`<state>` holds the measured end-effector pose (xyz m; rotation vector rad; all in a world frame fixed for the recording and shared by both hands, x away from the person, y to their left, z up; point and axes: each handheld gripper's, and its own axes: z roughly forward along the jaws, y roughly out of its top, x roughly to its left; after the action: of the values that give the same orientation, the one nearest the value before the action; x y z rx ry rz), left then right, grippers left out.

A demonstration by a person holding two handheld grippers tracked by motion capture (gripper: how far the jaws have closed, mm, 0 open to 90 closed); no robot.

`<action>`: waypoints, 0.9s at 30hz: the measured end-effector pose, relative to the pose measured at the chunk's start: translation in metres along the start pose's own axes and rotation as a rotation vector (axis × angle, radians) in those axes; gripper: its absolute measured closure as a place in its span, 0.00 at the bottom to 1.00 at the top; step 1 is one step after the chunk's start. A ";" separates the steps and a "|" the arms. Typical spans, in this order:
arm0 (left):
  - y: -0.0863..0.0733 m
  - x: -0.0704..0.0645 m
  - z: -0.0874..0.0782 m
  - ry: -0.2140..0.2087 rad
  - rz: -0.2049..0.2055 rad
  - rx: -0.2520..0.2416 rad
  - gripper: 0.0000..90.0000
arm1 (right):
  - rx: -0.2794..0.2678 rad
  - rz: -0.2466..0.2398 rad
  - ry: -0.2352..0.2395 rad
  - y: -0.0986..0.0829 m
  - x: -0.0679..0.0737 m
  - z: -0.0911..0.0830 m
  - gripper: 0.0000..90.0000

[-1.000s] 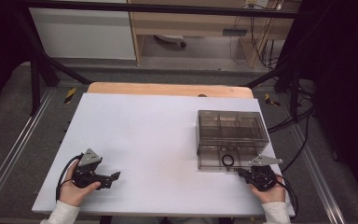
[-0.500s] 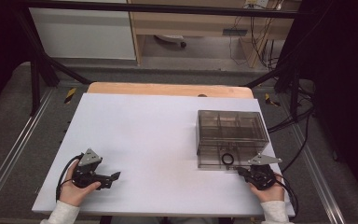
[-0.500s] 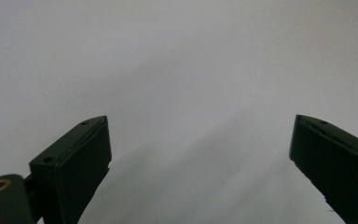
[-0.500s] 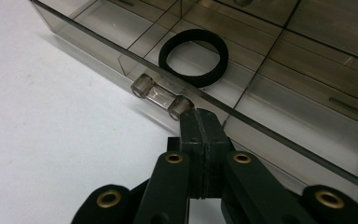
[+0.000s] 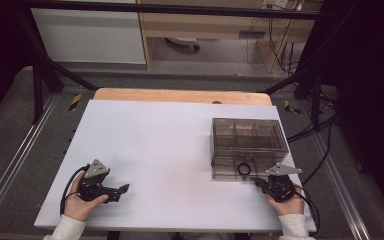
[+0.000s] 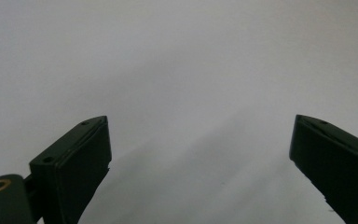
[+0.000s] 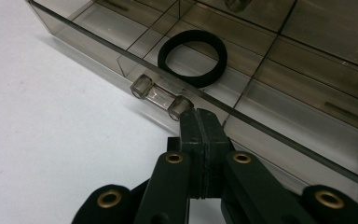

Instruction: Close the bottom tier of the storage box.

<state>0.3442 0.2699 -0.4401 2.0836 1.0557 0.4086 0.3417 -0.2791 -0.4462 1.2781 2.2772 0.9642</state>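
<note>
A smoked clear plastic organiser box (image 5: 248, 136) with several compartments stands on the right of the white table (image 5: 165, 140). A black rubber ring (image 5: 244, 168) (image 7: 192, 57) lies in its front drawer. My right gripper (image 5: 256, 181) (image 7: 198, 116) is shut with nothing between its jaws, and its tip touches the right end of the drawer's clear handle (image 7: 161, 97). My left gripper (image 5: 122, 192) (image 6: 200, 154) rests on the table near the front left corner. It is open, and bare tabletop shows between its jaws.
A wooden strip (image 5: 180, 95) runs along the table's far edge. Metal frame rails (image 5: 10, 160) flank the table on both sides, and cables (image 5: 320, 125) hang at the right. The box's back compartments (image 7: 335, 28) look bare.
</note>
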 end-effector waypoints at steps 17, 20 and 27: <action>0.000 0.000 0.000 0.000 0.001 0.000 0.06 | -0.011 0.009 -0.013 0.002 -0.003 0.004 1.00; 0.000 0.000 0.000 0.000 0.001 -0.001 0.06 | -0.012 0.009 -0.012 0.002 -0.003 0.004 1.00; 0.000 0.000 0.000 0.000 0.001 0.000 0.06 | -0.016 0.010 -0.015 0.003 -0.004 0.005 1.00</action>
<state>0.3442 0.2697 -0.4401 2.0840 1.0548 0.4095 0.3492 -0.2796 -0.4479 1.2873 2.2493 0.9718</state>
